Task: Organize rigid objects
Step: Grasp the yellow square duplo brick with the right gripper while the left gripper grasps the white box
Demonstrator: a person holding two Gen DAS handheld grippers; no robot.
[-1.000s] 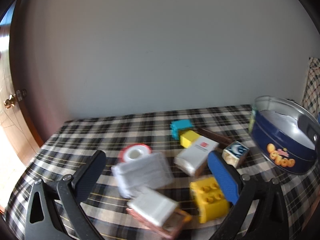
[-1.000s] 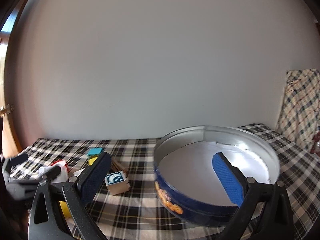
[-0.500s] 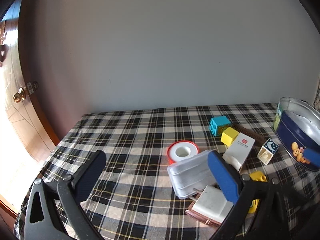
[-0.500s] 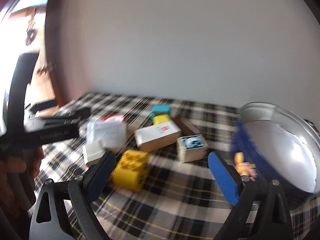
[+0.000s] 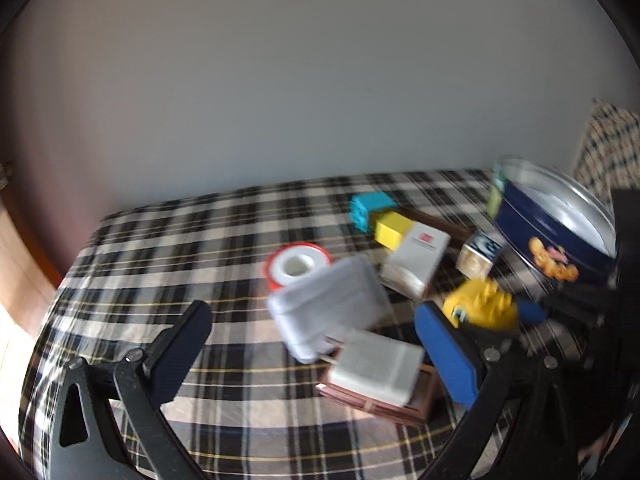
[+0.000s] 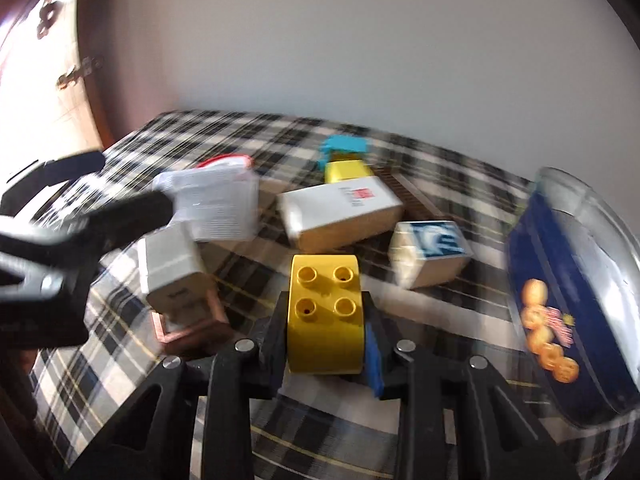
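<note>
My right gripper is shut on a yellow toy brick with round studs, just above the plaid tablecloth; the brick also shows in the left wrist view. My left gripper is open and empty above a clear plastic case and a white adapter on a brown tray. A blue round cookie tin stands open at the right. A white box, a picture cube, a small yellow block and a teal block lie behind the brick.
A red and white tape roll lies by the clear case. A brown comb lies behind the white box. The wall closes the table's far side. A wooden door is at the left.
My right gripper has swung left from the tin to the pile and shut on the yellow brick. My left gripper has shifted back toward the pile and stays open.
</note>
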